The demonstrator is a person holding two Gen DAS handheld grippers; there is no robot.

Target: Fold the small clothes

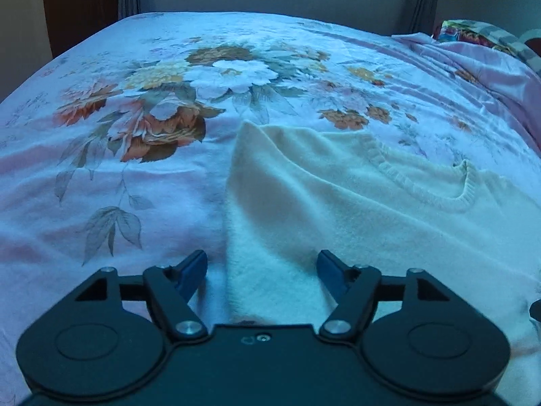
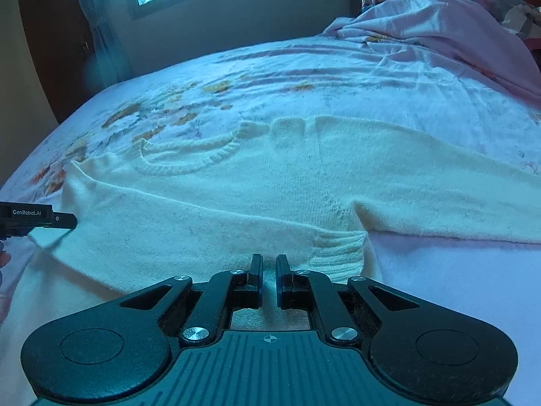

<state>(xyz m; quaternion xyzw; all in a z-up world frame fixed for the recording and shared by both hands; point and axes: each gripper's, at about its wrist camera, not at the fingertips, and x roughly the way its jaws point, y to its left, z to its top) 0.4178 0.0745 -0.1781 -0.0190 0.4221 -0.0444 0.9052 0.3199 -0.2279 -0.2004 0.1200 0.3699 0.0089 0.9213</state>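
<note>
Below your left gripper point(image 1: 262, 272), the cream knitted sweater point(image 1: 355, 203) runs under the black housing and off the right edge, so its hem stays hidden from you. Between your right gripper's point(image 2: 269, 280) nearly closed jaws, you cannot tell whether fabric is pinched. Its sleeve point(image 2: 456, 199) is cut off at the right.

"GenRobot.AI" on left tool point(image 2: 64, 221)
</note>
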